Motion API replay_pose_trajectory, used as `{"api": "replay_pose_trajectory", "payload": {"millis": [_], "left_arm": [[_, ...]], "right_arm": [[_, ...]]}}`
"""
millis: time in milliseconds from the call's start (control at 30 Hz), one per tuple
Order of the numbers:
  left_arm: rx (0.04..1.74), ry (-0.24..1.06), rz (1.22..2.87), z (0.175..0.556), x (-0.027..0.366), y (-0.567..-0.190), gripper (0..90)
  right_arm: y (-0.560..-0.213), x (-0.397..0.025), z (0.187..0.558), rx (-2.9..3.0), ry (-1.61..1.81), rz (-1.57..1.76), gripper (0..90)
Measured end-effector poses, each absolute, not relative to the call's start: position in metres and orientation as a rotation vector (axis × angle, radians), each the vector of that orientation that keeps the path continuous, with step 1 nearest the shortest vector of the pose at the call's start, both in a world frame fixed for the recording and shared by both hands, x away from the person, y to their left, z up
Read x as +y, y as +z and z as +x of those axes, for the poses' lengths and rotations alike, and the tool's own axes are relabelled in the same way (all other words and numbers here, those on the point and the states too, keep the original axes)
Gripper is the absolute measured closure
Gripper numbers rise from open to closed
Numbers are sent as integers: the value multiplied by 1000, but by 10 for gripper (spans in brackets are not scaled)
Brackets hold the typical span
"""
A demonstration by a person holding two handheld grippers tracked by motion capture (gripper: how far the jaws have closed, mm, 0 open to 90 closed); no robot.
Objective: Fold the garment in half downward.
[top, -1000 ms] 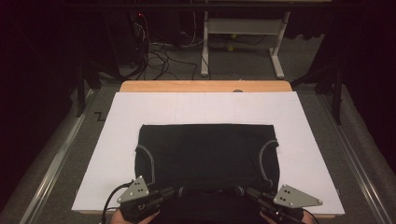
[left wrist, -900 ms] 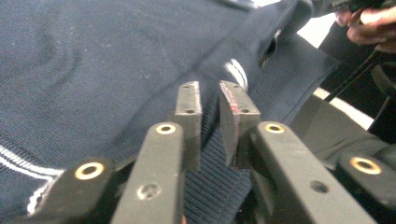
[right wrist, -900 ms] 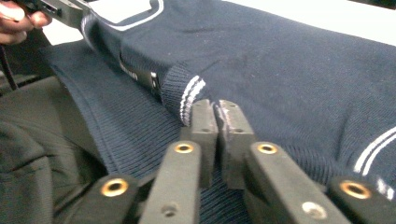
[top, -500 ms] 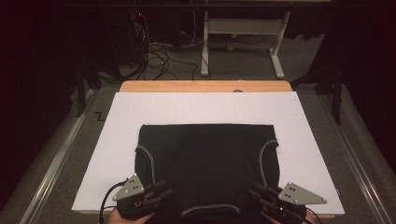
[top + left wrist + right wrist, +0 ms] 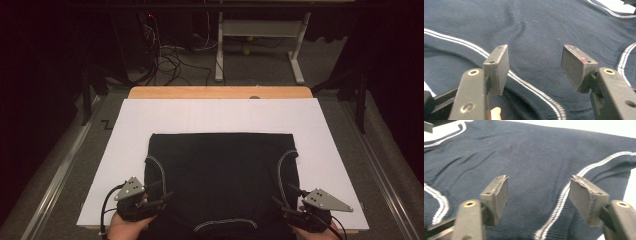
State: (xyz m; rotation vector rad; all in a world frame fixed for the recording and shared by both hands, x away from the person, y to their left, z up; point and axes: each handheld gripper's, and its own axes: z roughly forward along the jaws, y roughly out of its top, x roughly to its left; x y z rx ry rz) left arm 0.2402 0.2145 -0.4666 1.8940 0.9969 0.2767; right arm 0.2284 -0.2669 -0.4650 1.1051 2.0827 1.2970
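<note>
Lying flat on the white sheet [image 5: 220,112] that covers the counter [image 5: 220,92], the dark shirt [image 5: 222,170] has both sleeves folded in over its body. That part looks done. I think the rest of the folding is still left. The left gripper [image 5: 159,196] hangs over the shirt's near left edge, with its fingers [image 5: 497,67] wide apart and holding nothing. The right gripper [image 5: 286,204] hangs over the shirt's near right edge, fingers [image 5: 587,196] wide apart too, also holding nothing. No box or bin is near the shirt.

A wooden table [image 5: 220,92] under a white sheet [image 5: 210,117], a dark white-trimmed garment [image 5: 220,175] flat on it.
</note>
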Motion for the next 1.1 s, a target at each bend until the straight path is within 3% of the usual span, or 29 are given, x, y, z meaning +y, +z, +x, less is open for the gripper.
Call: {"api": "replay_pose_trajectory", "payload": {"millis": [200,333,533,667,1100], "left_arm": [[1001,337,1877,242,226,-462,274],[1035,356,1872,247,235,-463,171],[1074,350,1847,254,247,-462,101],[1099,313,1859,259,250,-464,0],[1069,364,1859,259,241,-464,0]], "right_arm": [[-465,-270,231,2037,1271,1144,162],[-464,-273,233,2000,1275,1158,132],[-465,-283,239,1957,1267,1196,62],[-465,-286,242,1943,1245,1210,3],[-462,-281,252,1923,1252,1195,2]]}}
